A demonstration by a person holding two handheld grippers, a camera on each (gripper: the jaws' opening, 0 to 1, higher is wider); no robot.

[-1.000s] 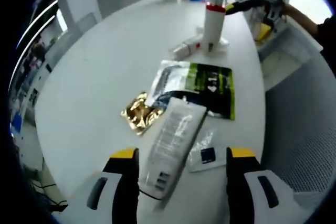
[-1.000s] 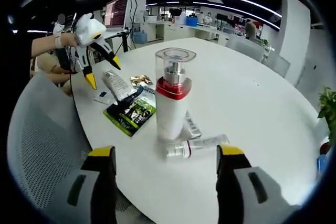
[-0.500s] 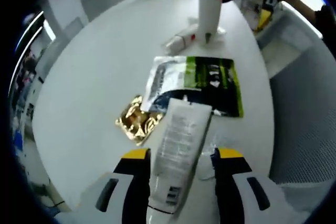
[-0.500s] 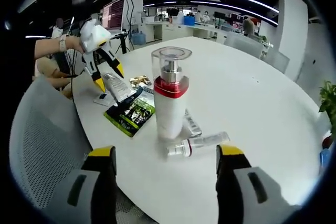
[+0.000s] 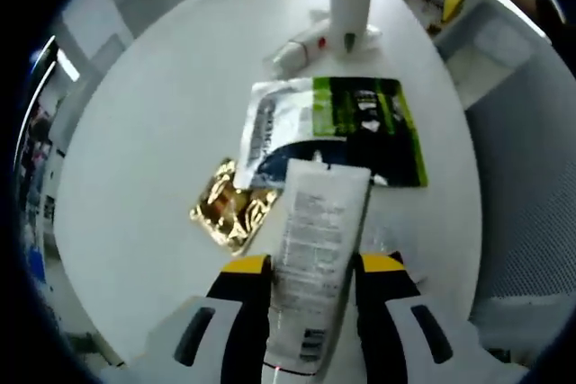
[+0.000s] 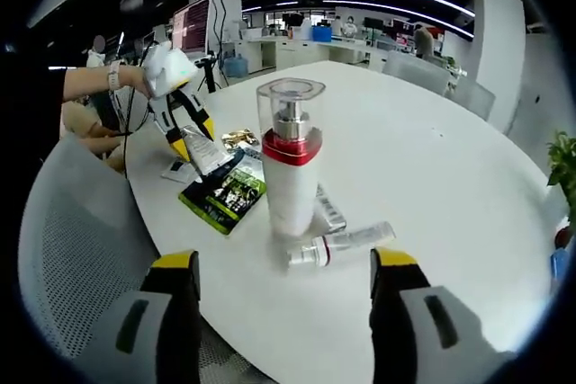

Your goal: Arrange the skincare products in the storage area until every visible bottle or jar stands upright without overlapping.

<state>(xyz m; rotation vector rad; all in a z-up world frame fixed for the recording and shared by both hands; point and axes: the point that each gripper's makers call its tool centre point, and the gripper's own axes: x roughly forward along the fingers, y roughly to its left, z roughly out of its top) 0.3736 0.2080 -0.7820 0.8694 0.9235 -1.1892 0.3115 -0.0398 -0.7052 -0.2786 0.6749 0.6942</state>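
At the bottom centre of my left gripper view, my left gripper [image 5: 309,281] has its yellow-tipped jaws pressed against both sides of a flat white squeeze tube [image 5: 315,249], which lies on the round white table [image 5: 144,132] with its crimped end toward me; its grey print is too small to read. The tube's far end overlaps a glossy green, black and white sachet [image 5: 346,128] whose lettering is blurred, and a crinkled gold foil packet [image 5: 227,206] lies just left of the tube. At the upper centre stands the base of a white pump bottle [image 5: 349,2], with a small clear tube [image 5: 297,49] lying beside it. The table's left half is open; its right edge meets a grey mesh chair [image 5: 531,195]. In my right gripper view, my right gripper [image 6: 283,281] has its jaws wide apart at the bottom, holding nothing. The pump bottle [image 6: 288,168] stands upright mid-frame, smooth white with a red collar and clear cap. The small clear tube [image 6: 342,245] lies at its foot, a grey one [image 6: 328,211] behind. At the upper left, a hand [image 6: 135,78] holds the left gripper [image 6: 191,139] on the white tube [image 6: 203,150].
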